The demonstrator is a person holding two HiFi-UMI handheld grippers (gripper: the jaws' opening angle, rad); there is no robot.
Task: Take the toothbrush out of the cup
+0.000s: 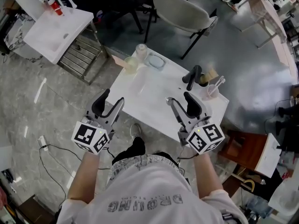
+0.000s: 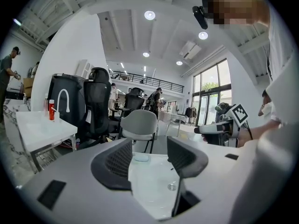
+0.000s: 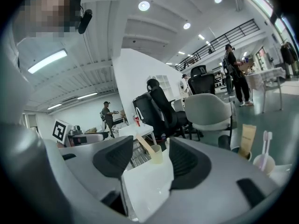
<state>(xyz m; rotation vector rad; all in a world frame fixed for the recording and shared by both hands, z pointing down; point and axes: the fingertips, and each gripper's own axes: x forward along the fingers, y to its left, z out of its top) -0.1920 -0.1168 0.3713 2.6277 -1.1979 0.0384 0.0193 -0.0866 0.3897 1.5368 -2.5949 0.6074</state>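
glossy white rectangular desk [image 1: 149,97], left gripper [image 1: 115,96] jaws apart, empty, right gripper [image 1: 177,97] likewise spread, empty, slim pale toothbrush [image 1: 218,82] standing in translucent round cup [image 1: 212,92]

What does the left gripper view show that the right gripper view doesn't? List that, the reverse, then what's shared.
Left gripper view only: a pale blue oval dish on the white table. Right gripper view only: a yellowish translucent cup with a tan handle leaning in it, and a clear cup holding a white toothbrush. Both: that table, a grey shell chair, and the left gripper or right gripper with jaws apart, empty.
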